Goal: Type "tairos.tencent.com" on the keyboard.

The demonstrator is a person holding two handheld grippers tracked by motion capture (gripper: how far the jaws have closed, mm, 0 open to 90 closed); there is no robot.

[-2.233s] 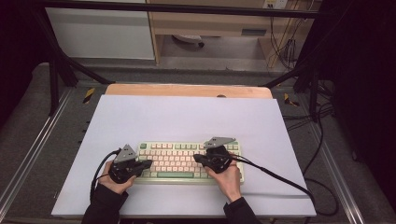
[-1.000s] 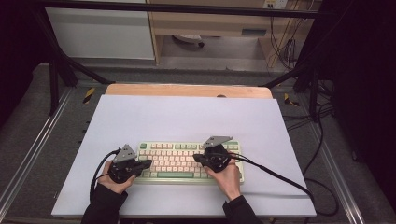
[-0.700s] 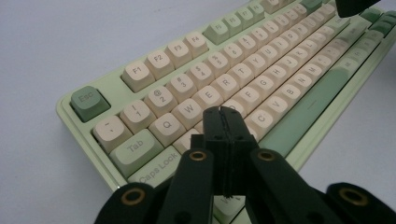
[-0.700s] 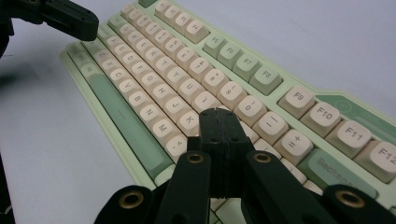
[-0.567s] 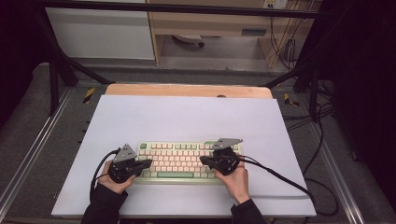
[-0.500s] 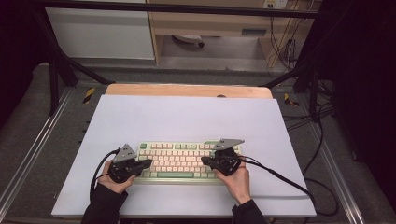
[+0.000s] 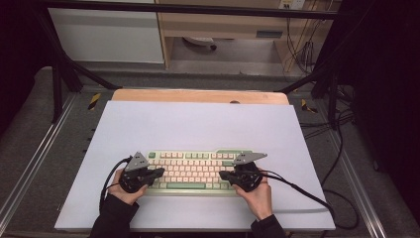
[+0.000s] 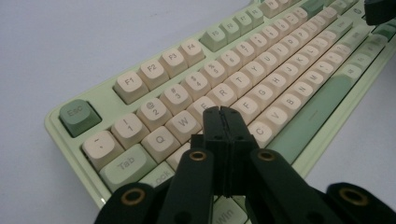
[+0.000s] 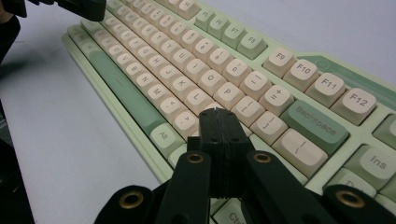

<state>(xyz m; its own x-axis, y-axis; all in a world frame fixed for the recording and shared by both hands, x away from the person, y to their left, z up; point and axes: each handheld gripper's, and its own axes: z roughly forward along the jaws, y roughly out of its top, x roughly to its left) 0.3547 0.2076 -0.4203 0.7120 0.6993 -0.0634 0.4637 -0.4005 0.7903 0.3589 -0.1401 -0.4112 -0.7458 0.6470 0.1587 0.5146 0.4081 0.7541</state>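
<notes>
The keyboard, pale green with cream keys, lies near the front edge of the white counter, about midway between the counter's left and right edges, its long side running along that front edge.

Left tool hangs over the left end of the keyboard, held in the person's left hand, jaws pointing in toward the middle. In the left gripper view the left tool has its jaws clenched flat together with nothing between them, the tip hovering above the letter rows just past the W and E keys. Whether it touches a key, I cannot tell.

Right tool sits over the right end, carried by the right hand, jaws pointing back toward the left one. In the right gripper view the right tool is also clenched tight and empty, its tip over the keys just below the P, with the Backspace key off to one side. A cable trails from it across the counter toward the right edge.
</notes>
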